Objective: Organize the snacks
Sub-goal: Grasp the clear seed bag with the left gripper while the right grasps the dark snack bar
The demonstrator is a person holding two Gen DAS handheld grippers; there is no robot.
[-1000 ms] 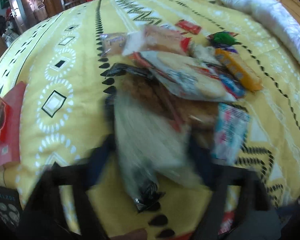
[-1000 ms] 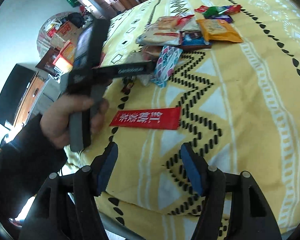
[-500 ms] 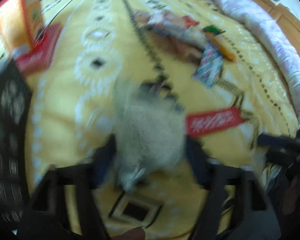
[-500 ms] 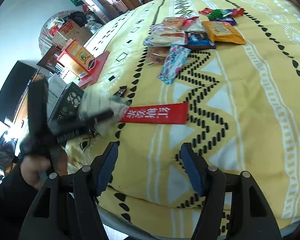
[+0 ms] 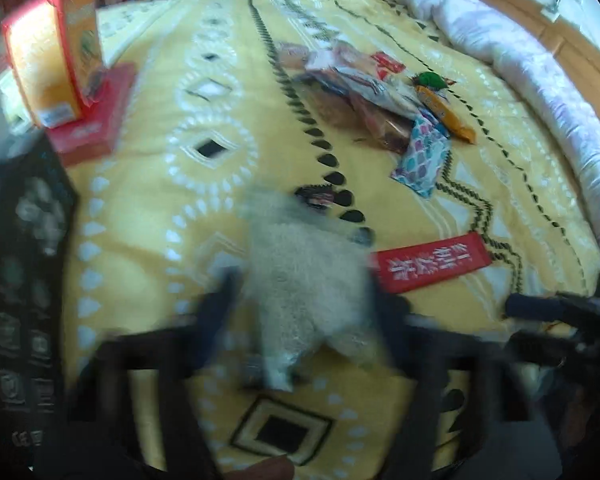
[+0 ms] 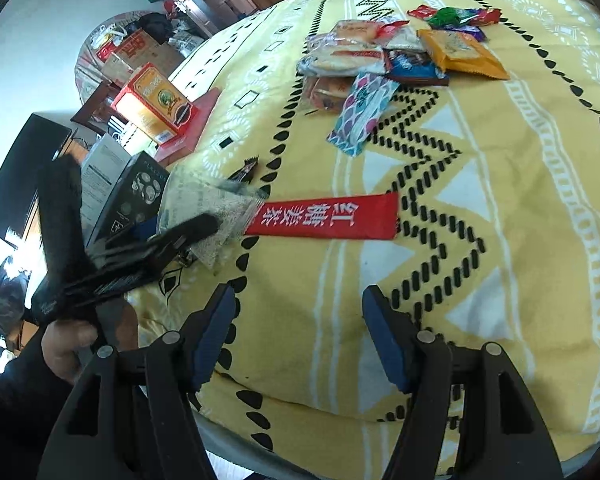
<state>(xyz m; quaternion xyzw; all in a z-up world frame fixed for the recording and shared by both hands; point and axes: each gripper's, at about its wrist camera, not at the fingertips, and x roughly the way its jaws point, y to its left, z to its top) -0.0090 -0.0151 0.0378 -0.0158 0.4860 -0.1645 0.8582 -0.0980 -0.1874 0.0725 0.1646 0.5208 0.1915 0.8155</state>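
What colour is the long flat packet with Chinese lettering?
Red packet with white lettering; clearest in the right wrist view.

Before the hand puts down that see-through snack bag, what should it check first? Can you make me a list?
1. Left gripper shut on the clear plastic bag of pale grains: ok, though the left wrist view is blurred.
2. Bag kept off the long red sachet with white characters: not ok, they overlap in the right wrist view; whether they touch, cannot tell.
3. Small dark wrapper beside the bag out of the way: cannot tell.
4. Right gripper open and holding nothing: ok.
5. Black box with round pictures not bumped by the bag: cannot tell.
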